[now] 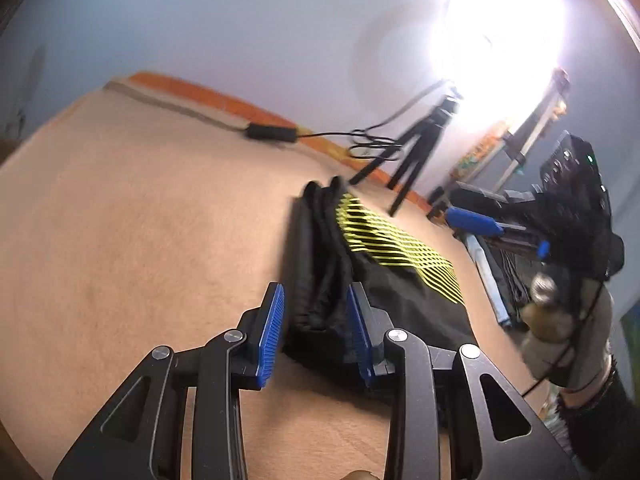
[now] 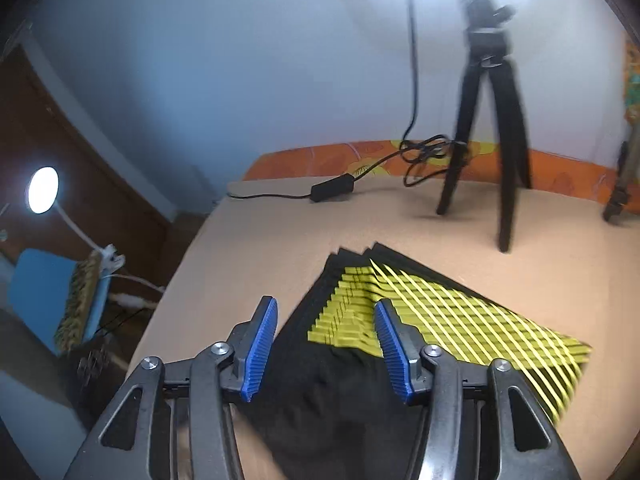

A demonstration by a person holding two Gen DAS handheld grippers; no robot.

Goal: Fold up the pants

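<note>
The black pants [image 2: 360, 360] with yellow stripes are lying folded on the tan table [image 1: 140, 220], near the tripod [image 2: 484, 128]. The left gripper [image 1: 316, 332] and right gripper [image 2: 324, 348] are hovering over them, jaws open, gripping nothing.

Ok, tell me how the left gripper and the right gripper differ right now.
The left gripper has the narrower gap, its pads astride the pants' bunched black folded edge; the right gripper gapes wider, over flatter black cloth by the yellow stripes. Both are open, with ribbed blue pads, aimed down at the pants on the tan table.
</note>
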